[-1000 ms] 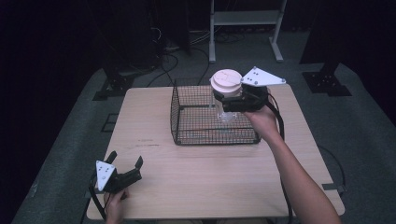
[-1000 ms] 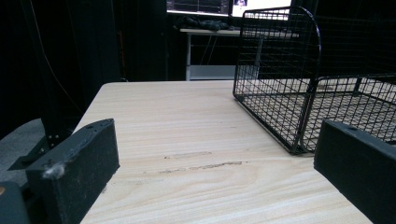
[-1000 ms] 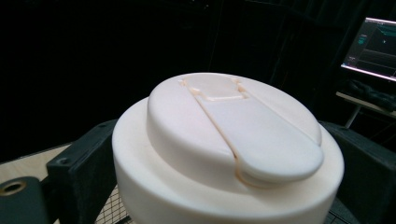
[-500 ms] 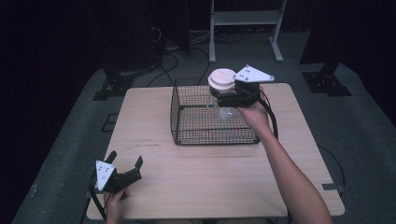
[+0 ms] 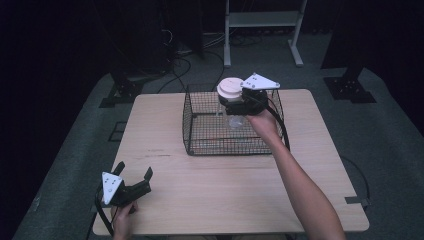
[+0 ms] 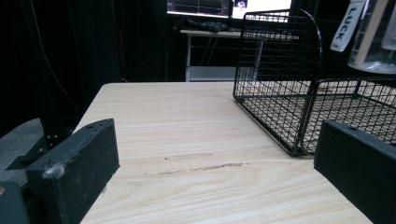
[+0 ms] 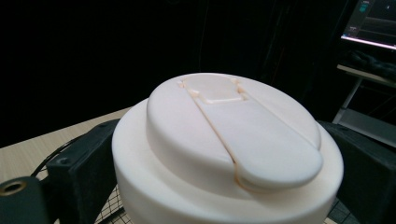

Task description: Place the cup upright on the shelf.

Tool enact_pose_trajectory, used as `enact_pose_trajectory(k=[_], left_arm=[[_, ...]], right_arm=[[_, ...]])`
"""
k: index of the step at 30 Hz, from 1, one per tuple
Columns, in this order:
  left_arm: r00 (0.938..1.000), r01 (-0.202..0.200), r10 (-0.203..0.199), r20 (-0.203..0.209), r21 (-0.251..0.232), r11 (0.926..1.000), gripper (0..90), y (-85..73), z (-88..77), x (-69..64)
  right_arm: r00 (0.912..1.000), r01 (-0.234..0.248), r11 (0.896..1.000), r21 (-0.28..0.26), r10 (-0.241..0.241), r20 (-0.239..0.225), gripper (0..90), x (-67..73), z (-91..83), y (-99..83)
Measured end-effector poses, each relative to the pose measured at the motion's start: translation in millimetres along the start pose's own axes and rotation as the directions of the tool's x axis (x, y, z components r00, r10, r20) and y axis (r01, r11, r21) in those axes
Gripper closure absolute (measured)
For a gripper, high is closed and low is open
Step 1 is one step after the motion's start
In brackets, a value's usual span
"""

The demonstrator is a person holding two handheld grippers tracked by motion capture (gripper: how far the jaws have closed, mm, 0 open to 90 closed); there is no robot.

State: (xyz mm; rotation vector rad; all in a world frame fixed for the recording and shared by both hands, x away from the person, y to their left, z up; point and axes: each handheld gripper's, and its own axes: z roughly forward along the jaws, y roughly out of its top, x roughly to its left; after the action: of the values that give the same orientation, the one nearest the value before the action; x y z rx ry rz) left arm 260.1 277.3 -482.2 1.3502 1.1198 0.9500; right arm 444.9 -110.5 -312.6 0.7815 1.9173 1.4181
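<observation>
A clear jar with a broad white lid hangs above the black wire basket at the table's far middle. My right gripper is shut on the jar just under the lid. In the right gripper view the lid sits between the two black fingers. My left gripper rests near the table's front left corner, open and holding nothing. In the left gripper view the basket stands ahead to the right, with the jar's glass bottom over it.
The light wooden table carries just the basket. A white metal stand and cables lie on the dark floor behind the table. A cable trails from the right gripper down past the basket's right side.
My right gripper has carried the jar a little to the left, farther over the basket. The left gripper has stayed put.
</observation>
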Motion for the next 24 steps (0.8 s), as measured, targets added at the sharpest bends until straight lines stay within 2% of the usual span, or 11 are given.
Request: enact_pose_trajectory(k=[7, 12, 16, 24], left_arm=[[1.0, 0.004, -0.004, 0.003, 0.0, 1.0, 0.0, 0.0, -0.4, 0.3], [1.0, 0.001, -0.001, 0.002, 0.0, 1.0, 0.0, 0.0, -0.3, 0.1], [1.0, 0.002, -0.002, 0.003, 0.0, 1.0, 0.0, 0.0, -0.3, 0.2], [1.0, 0.006, -0.006, 0.001, -0.002, 1.0, 0.0, 0.0, -0.5, 0.6]], right_arm=[[1.0, 0.0, 0.999, 0.041, 0.0, 0.001, 4.6, -2.0, 18.1, -13.5], [0.9999, -0.009, 0.999, 0.046, 0.009, 0.013, 4.6, -4.9, 26.0, -19.3], [0.9993, -0.036, 0.998, 0.05, 0.036, 0.006, 4.6, -8.1, 32.1, -25.1], [0.9992, -0.039, 0.996, 0.084, 0.04, -0.001, 4.6, -8.8, 43.7, -35.2]])
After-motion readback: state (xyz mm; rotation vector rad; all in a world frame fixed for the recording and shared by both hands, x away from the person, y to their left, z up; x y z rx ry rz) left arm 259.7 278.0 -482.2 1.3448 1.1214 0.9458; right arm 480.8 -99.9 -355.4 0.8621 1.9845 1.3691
